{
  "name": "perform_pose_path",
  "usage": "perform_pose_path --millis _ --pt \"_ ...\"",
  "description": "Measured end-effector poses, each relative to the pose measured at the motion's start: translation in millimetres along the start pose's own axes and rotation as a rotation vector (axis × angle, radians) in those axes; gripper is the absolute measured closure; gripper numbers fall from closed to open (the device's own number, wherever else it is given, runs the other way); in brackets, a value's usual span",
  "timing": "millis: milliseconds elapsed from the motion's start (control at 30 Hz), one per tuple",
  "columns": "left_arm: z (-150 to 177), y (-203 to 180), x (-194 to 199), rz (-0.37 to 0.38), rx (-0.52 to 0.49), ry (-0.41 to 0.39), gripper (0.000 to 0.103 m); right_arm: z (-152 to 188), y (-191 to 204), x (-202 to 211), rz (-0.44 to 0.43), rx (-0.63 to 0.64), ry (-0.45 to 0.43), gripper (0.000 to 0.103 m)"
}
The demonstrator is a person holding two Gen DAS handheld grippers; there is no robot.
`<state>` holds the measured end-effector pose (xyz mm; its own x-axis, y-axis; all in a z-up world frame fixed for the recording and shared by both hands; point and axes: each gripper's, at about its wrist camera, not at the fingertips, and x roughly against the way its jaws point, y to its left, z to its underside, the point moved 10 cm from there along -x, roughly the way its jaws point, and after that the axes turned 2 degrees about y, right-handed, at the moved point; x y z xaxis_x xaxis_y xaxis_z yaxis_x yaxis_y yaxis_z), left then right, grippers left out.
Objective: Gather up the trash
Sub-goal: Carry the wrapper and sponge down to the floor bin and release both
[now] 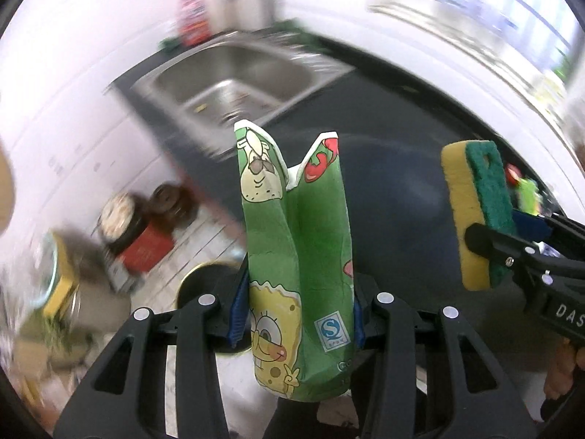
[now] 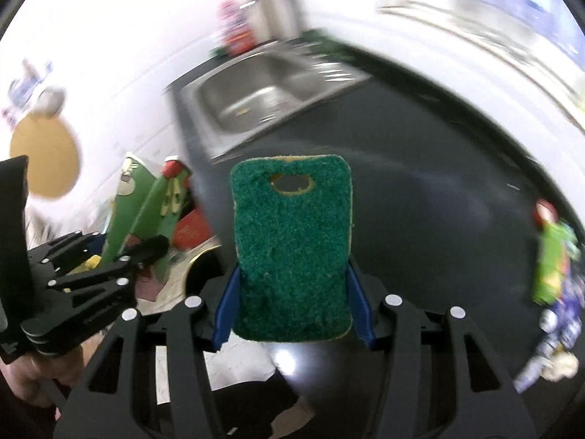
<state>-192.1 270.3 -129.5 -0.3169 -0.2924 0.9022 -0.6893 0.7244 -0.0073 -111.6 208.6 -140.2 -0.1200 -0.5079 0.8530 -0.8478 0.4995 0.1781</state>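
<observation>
My left hand-held gripper [image 1: 298,314] pinches the crushed green cartoon paper cup [image 1: 296,256] at centre frame; my right hand-held gripper [image 2: 292,307] clamps the worn sponge [image 2: 292,248], both lifted off the dark bench [image 2: 420,201], presumably for the black bin [image 1: 204,281] at lower left.

Stainless steel sink [image 1: 234,84], upper centre, set in dark surface [image 1: 395,168]; blurred red-and-white bottle [image 1: 193,11] behind; round tan board [image 2: 44,157], left.

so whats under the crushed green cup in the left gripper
Below the green paper cup, gripped by the left gripper, a round black bin with a gold rim shows partly. The cup and fingers hide its contents.
</observation>
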Motion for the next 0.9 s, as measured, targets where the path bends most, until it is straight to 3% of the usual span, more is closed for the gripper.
perform_pose_path --millis 200,500,733,900 --pt "46 84 -8 -0.051 0.135 0.042 0.06 -2 110 -44 -0.099 0.17 0.075 0.051" --pt "100 168 -74 -0.023 0.236 0.114 0.06 17 206 -128 -0.164 0.268 0.205 0.051" --pt "127 187 -131 0.045 0.261 0.159 0.06 33 221 -196 -0.157 0.242 0.327 0.05" --pt "127 186 -156 0.076 0.282 0.173 0.059 29 219 -220 -0.147 0.244 0.349 0.048"
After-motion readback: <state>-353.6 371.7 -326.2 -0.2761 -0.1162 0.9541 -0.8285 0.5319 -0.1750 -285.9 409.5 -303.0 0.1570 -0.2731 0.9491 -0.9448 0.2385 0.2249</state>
